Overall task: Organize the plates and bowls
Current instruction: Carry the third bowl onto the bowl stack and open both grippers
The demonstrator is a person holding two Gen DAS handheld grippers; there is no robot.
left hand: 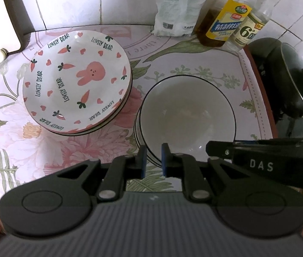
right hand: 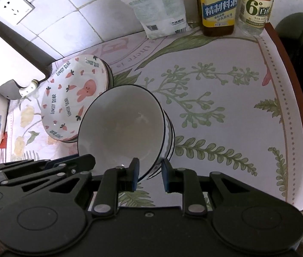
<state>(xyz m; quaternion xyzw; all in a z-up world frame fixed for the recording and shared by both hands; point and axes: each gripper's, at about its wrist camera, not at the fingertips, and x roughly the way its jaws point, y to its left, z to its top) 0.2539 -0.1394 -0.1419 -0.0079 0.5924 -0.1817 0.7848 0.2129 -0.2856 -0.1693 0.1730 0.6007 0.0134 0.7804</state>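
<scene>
While seating top bowl (left hand: 185, 111) beside plate stack (left hand: 76, 81): keep level.
L gripper (left hand: 153, 160): clenched on rim.
R gripper (right hand: 149, 175): grip unclear.

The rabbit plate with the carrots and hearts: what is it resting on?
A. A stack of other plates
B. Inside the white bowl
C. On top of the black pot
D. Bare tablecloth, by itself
A: the rabbit plate tops a stack of plates whose rims show beneath its right edge, beside the white bowl, not in it.
</scene>
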